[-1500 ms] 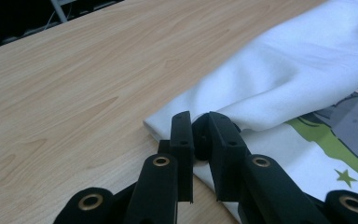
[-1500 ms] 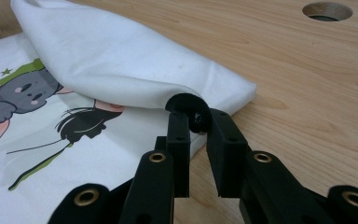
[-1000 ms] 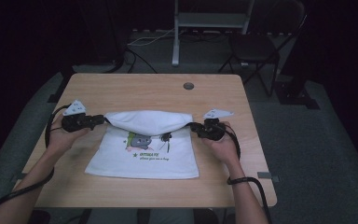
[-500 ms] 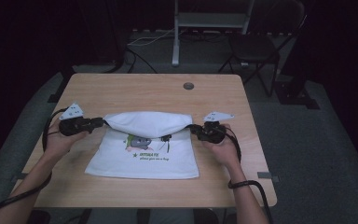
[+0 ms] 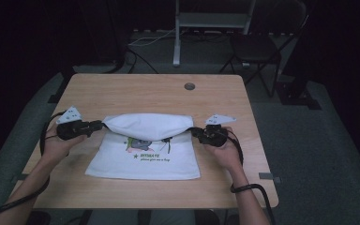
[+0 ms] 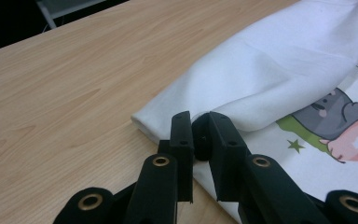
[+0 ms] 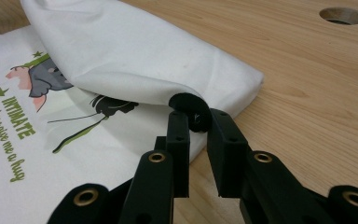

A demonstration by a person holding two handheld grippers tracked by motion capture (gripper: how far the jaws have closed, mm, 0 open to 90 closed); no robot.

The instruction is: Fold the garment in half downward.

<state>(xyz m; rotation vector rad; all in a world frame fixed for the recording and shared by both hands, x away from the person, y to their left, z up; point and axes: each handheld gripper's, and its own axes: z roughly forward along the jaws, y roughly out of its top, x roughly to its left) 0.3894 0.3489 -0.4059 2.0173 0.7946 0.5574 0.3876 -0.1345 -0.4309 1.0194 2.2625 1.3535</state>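
Fingers of left gripper and right gripper each clamp a folded edge of the white shirt, lying mid-table toward the near edge; far half bare.

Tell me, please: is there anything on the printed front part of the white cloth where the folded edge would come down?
Nothing visible. The left tool and right tool each pinch a corner of the white cloth's folded edge. The printed part in front lies bare, and the table around it carries nothing else.
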